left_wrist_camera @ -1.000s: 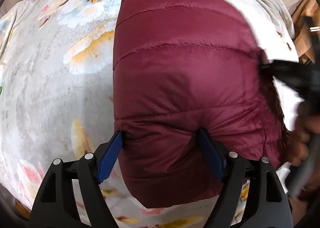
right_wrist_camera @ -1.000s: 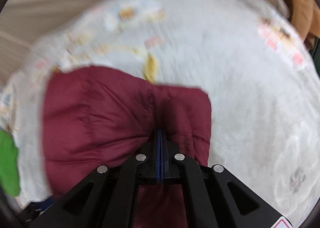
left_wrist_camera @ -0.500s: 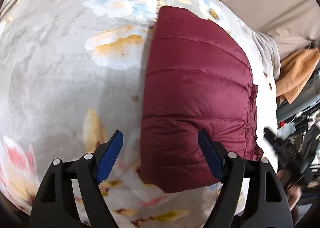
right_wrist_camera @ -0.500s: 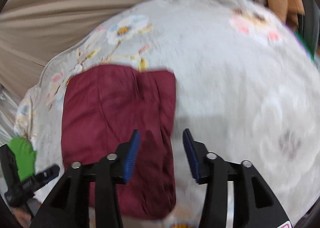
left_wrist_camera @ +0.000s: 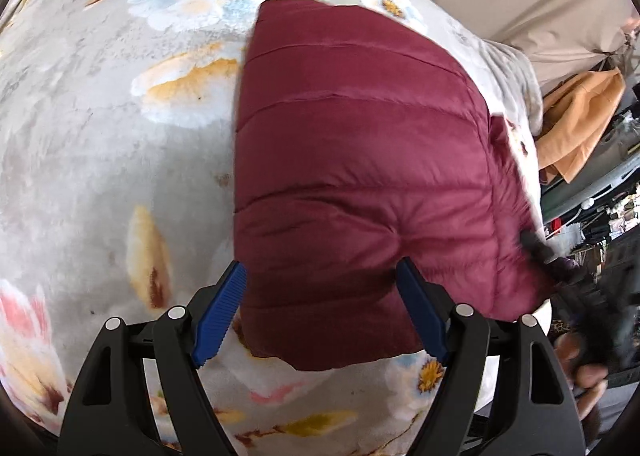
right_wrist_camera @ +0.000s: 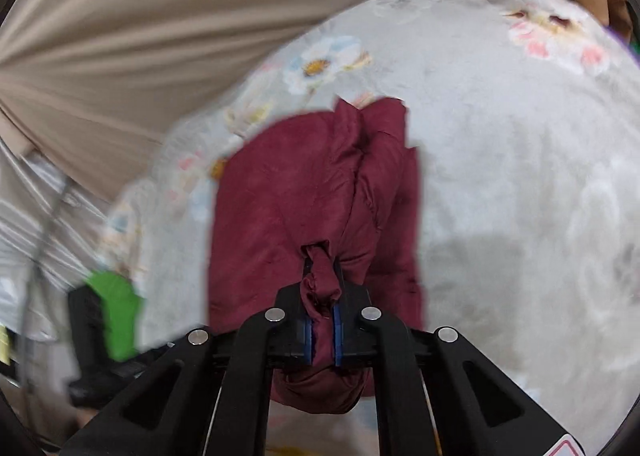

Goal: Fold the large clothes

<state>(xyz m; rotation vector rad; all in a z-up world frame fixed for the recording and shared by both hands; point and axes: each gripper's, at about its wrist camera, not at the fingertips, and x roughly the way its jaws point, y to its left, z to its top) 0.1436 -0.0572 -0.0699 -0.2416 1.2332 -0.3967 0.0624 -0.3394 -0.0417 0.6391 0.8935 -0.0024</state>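
Right fingers pinch the jacket; left fingers spread wide.

The right gripper (right_wrist_camera: 320,320) clamps a bunched fold of the maroon puffer jacket (left_wrist_camera: 360,183), while the left gripper (left_wrist_camera: 320,308) straddles its near edge, released. The folded jacket lies on a floral blanket (left_wrist_camera: 100,159) covering the bed.

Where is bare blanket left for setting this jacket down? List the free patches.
Left of the jacket, the flowered blanket lies bare out to its edge. In the right wrist view, blanket is also bare on the jacket's other side. Crowded: the near edge, with the open left tongs and the right tongs shut on fabric.
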